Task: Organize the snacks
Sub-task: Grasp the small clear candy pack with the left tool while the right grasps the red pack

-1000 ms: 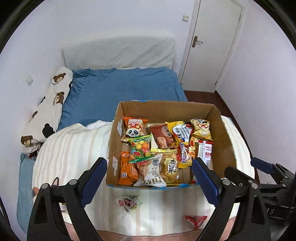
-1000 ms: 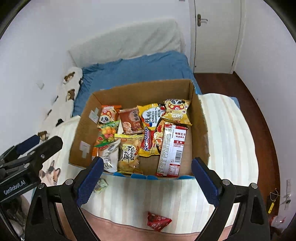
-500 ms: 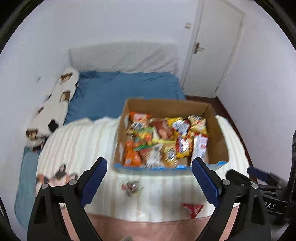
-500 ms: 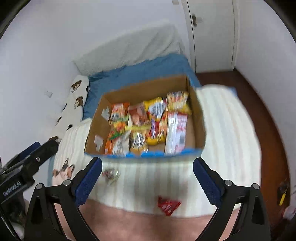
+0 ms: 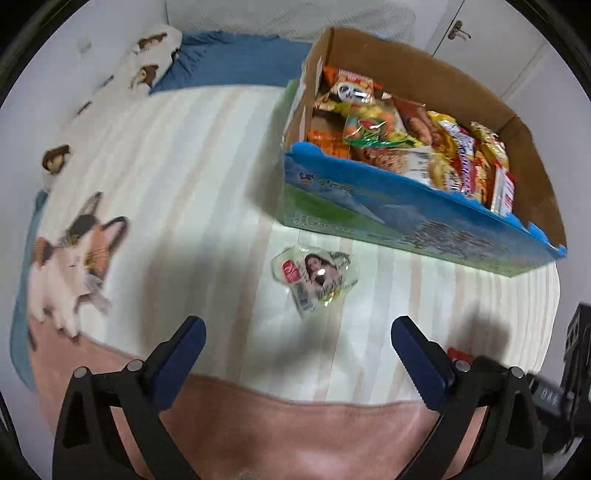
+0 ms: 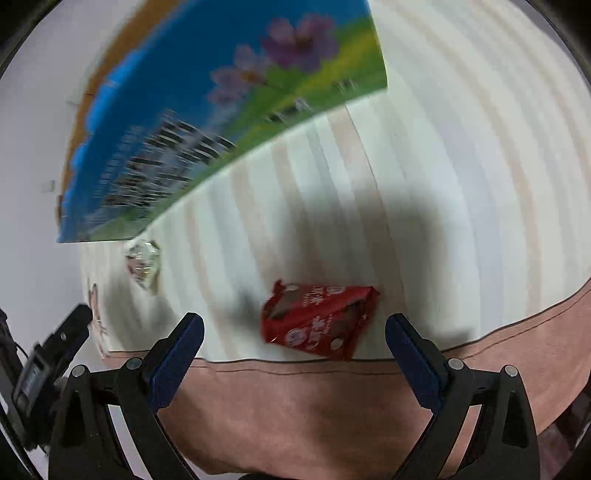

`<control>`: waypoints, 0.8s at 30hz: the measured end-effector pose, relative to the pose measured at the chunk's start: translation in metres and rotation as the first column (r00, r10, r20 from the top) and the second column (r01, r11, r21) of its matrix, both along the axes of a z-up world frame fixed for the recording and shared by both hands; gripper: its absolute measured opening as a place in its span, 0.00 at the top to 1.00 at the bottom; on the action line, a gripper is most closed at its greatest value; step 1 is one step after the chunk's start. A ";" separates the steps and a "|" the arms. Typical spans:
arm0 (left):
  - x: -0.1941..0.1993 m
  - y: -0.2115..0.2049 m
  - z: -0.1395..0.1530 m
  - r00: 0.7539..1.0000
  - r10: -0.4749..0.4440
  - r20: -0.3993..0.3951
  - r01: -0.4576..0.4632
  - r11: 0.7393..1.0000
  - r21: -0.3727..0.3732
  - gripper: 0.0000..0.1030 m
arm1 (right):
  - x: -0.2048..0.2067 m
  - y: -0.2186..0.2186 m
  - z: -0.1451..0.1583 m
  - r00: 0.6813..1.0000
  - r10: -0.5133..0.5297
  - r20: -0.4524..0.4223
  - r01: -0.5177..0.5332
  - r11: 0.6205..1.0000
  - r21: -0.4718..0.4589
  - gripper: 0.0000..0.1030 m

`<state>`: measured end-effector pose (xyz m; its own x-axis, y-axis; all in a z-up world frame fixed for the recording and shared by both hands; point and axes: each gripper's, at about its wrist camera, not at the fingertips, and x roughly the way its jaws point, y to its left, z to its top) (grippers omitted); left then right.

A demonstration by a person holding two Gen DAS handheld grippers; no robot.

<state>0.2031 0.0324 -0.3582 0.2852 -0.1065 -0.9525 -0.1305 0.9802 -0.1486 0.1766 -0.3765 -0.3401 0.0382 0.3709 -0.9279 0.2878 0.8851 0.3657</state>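
A cardboard box (image 5: pixel 406 218) with a blue and green printed side stands on the striped blanket, filled with several snack packets (image 5: pixel 413 147). A clear packet with a printed picture (image 5: pixel 316 275) lies loose in front of the box, just ahead of my left gripper (image 5: pixel 295 341), whose jaws are opening with nothing between them. A red snack packet (image 6: pixel 319 319) lies near the blanket's pink border, just ahead of and between the fingers of my right gripper (image 6: pixel 293 338), which is open and not touching it. The clear packet (image 6: pixel 142 264) also shows blurred at the left.
The box's printed side (image 6: pixel 221 118) looms close in the right wrist view. A cat print (image 5: pixel 70 266) marks the blanket at the left. A blue bed sheet (image 5: pixel 229 62), a bear-print pillow (image 5: pixel 147 51) and a white door (image 5: pixel 480 33) lie beyond.
Both grippers have dropped steeply toward the blanket and tilted downward. The box has slid up and out of centre; the clear packet and the red packet now sit right before the fingers.
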 end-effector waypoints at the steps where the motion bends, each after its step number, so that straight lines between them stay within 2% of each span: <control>1: 0.008 0.000 -0.009 1.000 0.006 -0.021 -0.006 1.000 0.002 0.00 | 0.000 0.001 -0.004 1.000 -0.003 -0.009 0.003 1.000 0.001 0.02; 6: 0.037 -0.002 -0.038 0.996 0.008 -0.091 -0.007 1.000 0.010 0.00 | 0.002 0.008 -0.018 1.000 0.004 -0.031 -0.004 1.000 -0.011 0.02; 9: 0.051 -0.003 -0.058 0.988 0.026 -0.153 -0.030 0.999 -0.026 0.00 | 0.002 0.012 -0.023 0.999 0.008 -0.033 -0.009 1.000 -0.026 0.02; 12: 0.058 -0.006 -0.067 0.988 0.024 -0.150 -0.027 0.999 -0.020 0.00 | 0.004 0.018 -0.024 0.999 0.016 -0.029 -0.017 0.999 -0.040 0.03; 14: 0.059 -0.007 -0.066 0.992 0.025 -0.123 -0.028 0.999 -0.024 0.10 | 0.004 0.021 -0.022 0.999 0.034 -0.017 -0.035 0.998 -0.058 0.10; 15: 0.059 -0.008 -0.066 0.993 0.021 -0.117 -0.024 0.999 -0.028 0.24 | 0.003 0.023 -0.022 0.999 0.044 -0.013 -0.045 0.997 -0.070 0.15; 16: 0.059 -0.010 -0.065 0.993 0.013 -0.116 -0.016 0.999 -0.028 0.33 | 0.001 0.023 -0.021 0.999 0.054 -0.008 -0.054 0.995 -0.078 0.28; 17: 0.058 -0.012 -0.064 0.993 0.006 -0.114 -0.009 1.000 -0.022 0.33 | -0.001 0.024 -0.021 0.998 0.062 -0.004 -0.062 0.995 -0.079 0.42; 19: 0.054 -0.017 -0.062 0.994 -0.013 -0.108 0.011 1.000 -0.018 0.36 | -0.004 0.027 -0.020 0.997 0.072 0.006 -0.072 0.996 -0.056 0.48; 24: 0.022 -0.025 -0.060 0.991 -0.046 -0.126 0.043 0.999 -0.022 0.36 | -0.014 0.031 -0.017 0.996 0.091 0.008 -0.091 0.995 -0.026 0.51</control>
